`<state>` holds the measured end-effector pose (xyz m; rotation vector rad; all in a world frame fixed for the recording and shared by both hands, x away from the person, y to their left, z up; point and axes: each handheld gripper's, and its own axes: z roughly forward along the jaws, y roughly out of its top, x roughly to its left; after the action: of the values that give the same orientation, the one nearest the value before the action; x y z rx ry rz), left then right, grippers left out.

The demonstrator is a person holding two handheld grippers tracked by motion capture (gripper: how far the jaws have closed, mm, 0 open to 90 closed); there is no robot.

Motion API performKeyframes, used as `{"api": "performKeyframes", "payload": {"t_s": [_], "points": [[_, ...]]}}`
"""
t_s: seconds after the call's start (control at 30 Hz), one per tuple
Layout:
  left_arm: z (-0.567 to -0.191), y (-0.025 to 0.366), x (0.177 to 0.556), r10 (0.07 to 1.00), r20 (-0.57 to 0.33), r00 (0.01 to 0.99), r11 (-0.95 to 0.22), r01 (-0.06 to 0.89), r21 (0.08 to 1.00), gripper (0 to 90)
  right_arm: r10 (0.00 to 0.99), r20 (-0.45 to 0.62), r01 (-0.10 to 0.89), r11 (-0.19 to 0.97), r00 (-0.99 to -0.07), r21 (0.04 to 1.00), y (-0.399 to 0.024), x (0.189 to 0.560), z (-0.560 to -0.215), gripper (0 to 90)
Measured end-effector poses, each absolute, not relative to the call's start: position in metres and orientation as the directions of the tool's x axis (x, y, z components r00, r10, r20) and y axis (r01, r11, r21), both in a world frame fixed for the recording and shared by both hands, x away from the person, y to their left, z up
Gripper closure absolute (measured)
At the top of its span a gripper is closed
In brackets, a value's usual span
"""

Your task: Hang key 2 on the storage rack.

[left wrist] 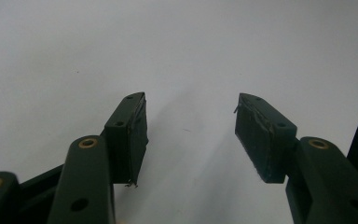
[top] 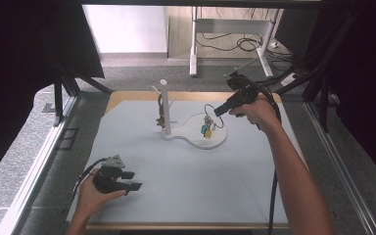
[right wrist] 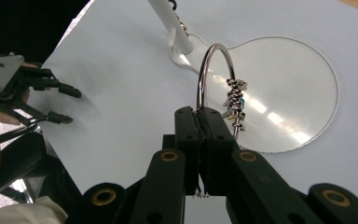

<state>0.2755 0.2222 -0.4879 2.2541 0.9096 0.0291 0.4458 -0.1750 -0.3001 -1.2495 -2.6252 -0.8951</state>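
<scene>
My right gripper is shut on a metal ring and holds it above the round dish of a white stand. In the right gripper view the jaws pinch the ring at its lower left, and a bunch of small keys or charms hangs from it over the dish. My left gripper lies low at the front left of the mat. Its jaws are open with only bare mat between them.
The stand's white post with short pegs rises left of the dish, and a brownish bunch hangs on it. The pale mat covers the table. Black frame bars stand at both sides, and a desk's legs stand beyond the far edge.
</scene>
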Motion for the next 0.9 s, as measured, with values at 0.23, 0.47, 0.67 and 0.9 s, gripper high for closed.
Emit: {"api": "performKeyframes", "payload": {"t_s": [0.23, 0.47, 0.67, 0.9], "points": [[-0.487, 0.224, 0.275, 0.614, -0.221, 0.758, -0.517, 0.597, 0.613, 43.8, 0.686, 0.33, 0.746, 0.484, -0.648, 0.458, -0.167, 0.458, -0.298, 87.0], [-0.486, 0.224, 0.275, 0.615, -0.221, 0.757, -0.514, 0.597, 0.616, 43.7, 0.693, 0.33, 0.751, 0.478, -0.641, 0.455, -0.159, 0.467, -0.298, 87.0], [-0.486, 0.225, 0.275, 0.614, -0.223, 0.757, -0.512, 0.597, 0.618, 43.7, 0.7, 0.327, 0.755, 0.47, -0.634, 0.458, -0.153, 0.474, -0.298, 87.0], [-0.485, 0.225, 0.274, 0.614, -0.222, 0.758, -0.512, 0.596, 0.619, 43.7, 0.71, 0.321, 0.758, 0.463, -0.627, 0.459, -0.149, 0.48, -0.296, 87.0]]}}
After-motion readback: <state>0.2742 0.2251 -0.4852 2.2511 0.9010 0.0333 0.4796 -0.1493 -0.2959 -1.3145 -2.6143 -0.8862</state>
